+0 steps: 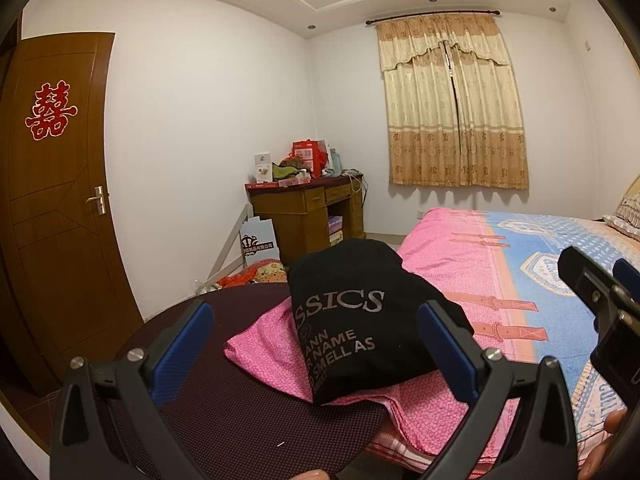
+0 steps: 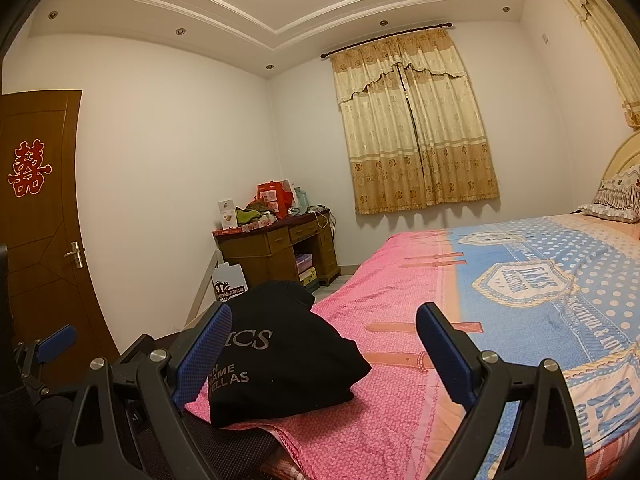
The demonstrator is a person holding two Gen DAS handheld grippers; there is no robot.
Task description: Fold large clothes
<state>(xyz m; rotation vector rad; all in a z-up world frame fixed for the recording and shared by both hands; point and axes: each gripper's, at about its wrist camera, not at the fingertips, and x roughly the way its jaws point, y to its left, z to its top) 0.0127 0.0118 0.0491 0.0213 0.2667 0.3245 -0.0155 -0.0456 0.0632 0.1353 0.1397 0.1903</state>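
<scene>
beyond the folded black shirt [image 1: 360, 320], a cluttered desk [image 1: 308, 208].

One folded black fabric garment with grey lettering [image 1: 352, 320] is counted, lying on one bed covered by a pink, blue and peach patterned sheet [image 1: 500, 264]. Two black hand-held grippers with blue finger pads are counted: the left hand-held gripper [image 1: 316, 344] and the right hand-held gripper [image 2: 324, 348], each with two fingers spread apart and nothing between them. One brown wooden door with a red paper character [image 1: 60, 184] is seen, one brown wooden worktop piled with boxes [image 1: 308, 208], and one patterned pillow [image 2: 616, 196]. Two beige patterned curtain sets are counted in the right wrist view; one [image 2: 416, 124] hangs on the far wall
</scene>
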